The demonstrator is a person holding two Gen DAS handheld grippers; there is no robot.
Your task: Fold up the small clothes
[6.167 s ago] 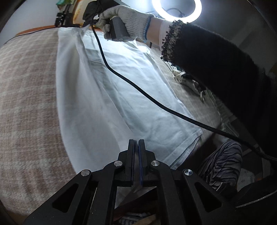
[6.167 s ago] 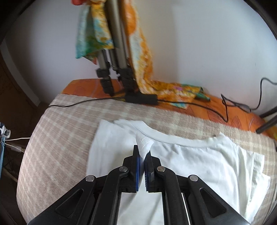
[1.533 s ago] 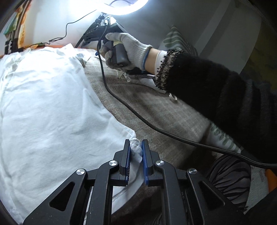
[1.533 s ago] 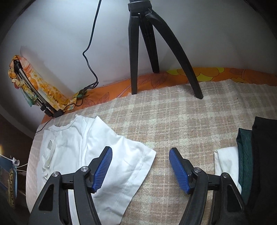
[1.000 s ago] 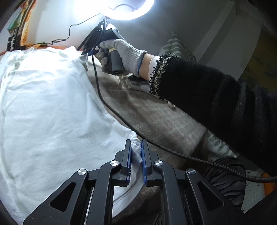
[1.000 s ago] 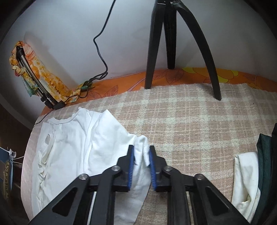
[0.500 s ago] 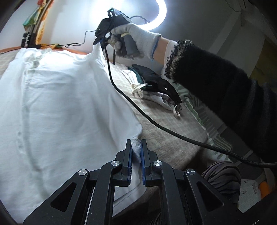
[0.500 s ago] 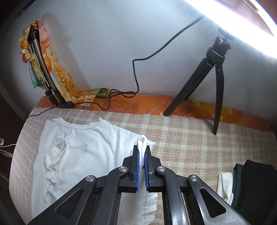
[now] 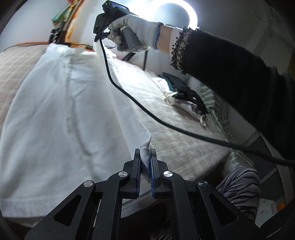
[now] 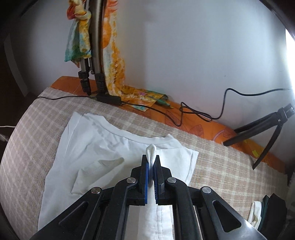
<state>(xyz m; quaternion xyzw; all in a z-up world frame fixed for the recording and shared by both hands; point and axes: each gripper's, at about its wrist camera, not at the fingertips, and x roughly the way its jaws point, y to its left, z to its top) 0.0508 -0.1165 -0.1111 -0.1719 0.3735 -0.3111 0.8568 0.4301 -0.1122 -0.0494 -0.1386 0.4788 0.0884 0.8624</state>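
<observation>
The left gripper (image 9: 145,156) sat at the bottom centre of its frame, its jaws nearly closed on a bunched corner of the white shirt (image 9: 60,114), a small tuft of cloth showing between the blue pads (image 9: 152,167). From that pinch the shirt's edge ran up and to the upper left, lifted off the bed, toward the right gripper (image 9: 103,27) at the top of the frame. A gloved hand (image 9: 136,29) held that gripper's handle, and a black sleeve (image 9: 230,73) crossed the upper right. A black cable (image 9: 166,123) hung from the handle and swept down to the right edge.

In the right wrist view, the right gripper (image 10: 151,162) stood at lower centre, jaws pressed close on a fold of the shirt (image 10: 88,147), with a white nub poking out above the fingertips and a strip of hemmed cloth hanging down between the arms. The rest of the shirt lay spread over the left and middle of the frame, collar toward the wall, one sleeve flap folded onto the body at centre left.

The shirt rested on a checked blanket (image 10: 221,166) with an orange sheet (image 10: 202,127) along its far edge. A stack of dark and white clothes (image 9: 182,96) lay at the right of the left wrist view, well apart from the shirt. A ring light (image 9: 175,16) glared at the top there. In the right wrist view a tripod (image 10: 94,55) draped with a floral cloth (image 10: 112,55) stood at the upper left, and a second tripod (image 10: 261,131) leaned at the right edge.
</observation>
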